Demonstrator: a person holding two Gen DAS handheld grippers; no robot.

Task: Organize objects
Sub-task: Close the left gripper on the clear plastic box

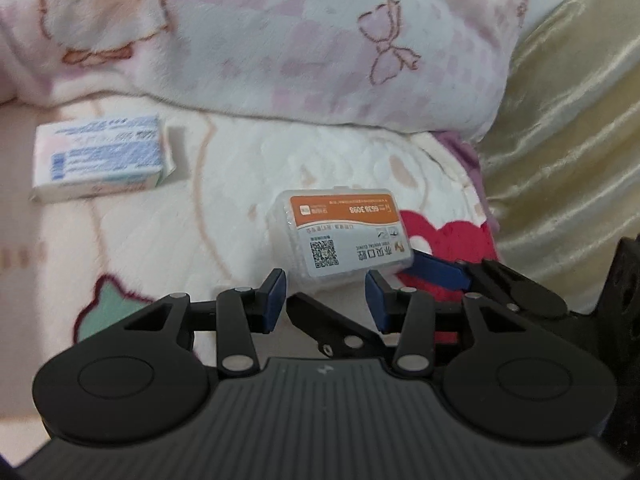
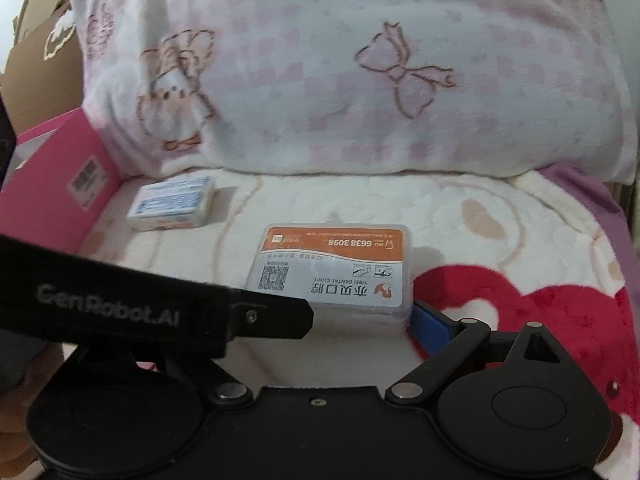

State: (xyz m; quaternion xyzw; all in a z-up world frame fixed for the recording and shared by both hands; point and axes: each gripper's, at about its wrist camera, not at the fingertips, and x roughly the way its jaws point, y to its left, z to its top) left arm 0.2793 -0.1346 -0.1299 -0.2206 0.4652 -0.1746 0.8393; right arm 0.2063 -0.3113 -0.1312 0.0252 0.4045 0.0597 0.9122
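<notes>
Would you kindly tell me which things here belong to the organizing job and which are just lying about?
Job: clear box with orange label, tissue pack, probably the pink box.
Lying about: bow-print pillow, patterned blanket, gold fabric.

Soft, even indoor light, moderately bright, no hard glare. Faint shadow falls right of tissue pack [image 1: 102, 159] and right of clear plastic box [image 2: 332, 274], so light comes from left. Left wrist view slightly smeared; print on tissue pack unreadable, pillow [image 1: 280, 40] pattern soft. Right wrist view sharper, box label legible. Fisheye bends edges; dark vignette in top corners of right view. Satin fabric [image 1: 568, 128] shows mild sheen.
</notes>
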